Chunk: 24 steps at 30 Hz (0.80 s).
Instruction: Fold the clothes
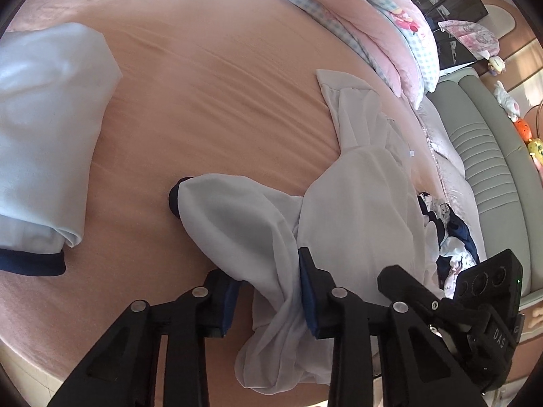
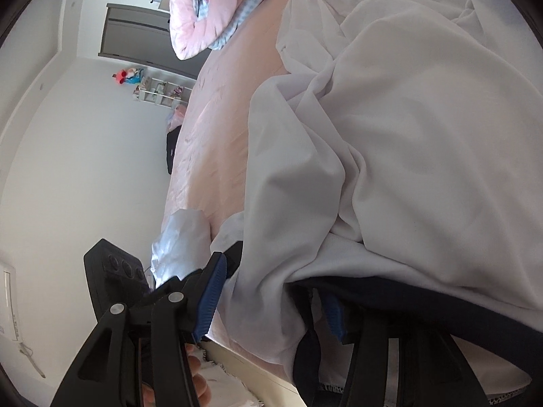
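A crumpled white garment [image 1: 356,210] with a navy cuff [image 1: 174,200] lies on the pink bed sheet [image 1: 210,84]. My left gripper [image 1: 268,296] stands open around a twisted bunch of it. The cloth touches the right pad, and a strip of sheet shows beside the left pad. The right gripper's black body [image 1: 488,291] is close on the right. In the right wrist view the same white garment [image 2: 407,135] with its navy hem [image 2: 390,288] drapes over my right gripper [image 2: 271,305], whose jaws stand wide apart with cloth between them.
A folded pale blue garment [image 1: 44,135] with navy trim lies at the left. A pink and checked quilt [image 1: 373,17] is heaped at the far side. A pile of dark and white clothes [image 1: 448,244] sits by the grey headboard [image 1: 492,152]. A hand [image 2: 197,373] shows below.
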Motion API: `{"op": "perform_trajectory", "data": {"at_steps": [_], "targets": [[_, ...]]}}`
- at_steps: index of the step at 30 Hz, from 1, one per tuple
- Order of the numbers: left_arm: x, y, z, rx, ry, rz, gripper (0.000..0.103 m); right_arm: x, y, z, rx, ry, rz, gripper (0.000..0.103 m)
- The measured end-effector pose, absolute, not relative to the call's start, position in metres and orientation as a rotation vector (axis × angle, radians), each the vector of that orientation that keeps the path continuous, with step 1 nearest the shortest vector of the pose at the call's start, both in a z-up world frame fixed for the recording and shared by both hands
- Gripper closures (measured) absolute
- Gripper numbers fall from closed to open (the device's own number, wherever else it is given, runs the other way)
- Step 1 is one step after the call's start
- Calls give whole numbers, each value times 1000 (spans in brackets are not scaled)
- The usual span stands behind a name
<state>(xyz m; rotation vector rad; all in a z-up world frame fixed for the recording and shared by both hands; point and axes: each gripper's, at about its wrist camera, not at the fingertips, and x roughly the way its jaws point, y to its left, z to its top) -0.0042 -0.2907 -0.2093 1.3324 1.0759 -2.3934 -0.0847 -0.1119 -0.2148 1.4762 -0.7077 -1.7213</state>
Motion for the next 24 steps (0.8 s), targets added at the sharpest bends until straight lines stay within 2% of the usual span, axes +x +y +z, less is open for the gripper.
{"op": "perform_trajectory", "data": {"at_steps": [2,3,4,7,20,24], "targets": [[-3,-290,-208,1323,1059,-2393,80,-86,-117,-211,1478,-642,-1780,51],[-3,-290,-207,1318,1044,-2395,82,-86,-119,-208,1478,-605,-1810,57],[-3,-289,-206,1315,1013,-2400,83,-86,-122,-206,1478,-567,-1840,71],[-4,-286,-201,1306,921,-2415,85,-78,-128,-187,1401,-359,-1953,80],[-5,-279,-179,1250,682,-2461,92,-61,-121,-155,1319,100,-2233,88],[2,-293,-176,1227,720,-2430,93,-65,-109,-156,1329,157,-2288,88]]}}
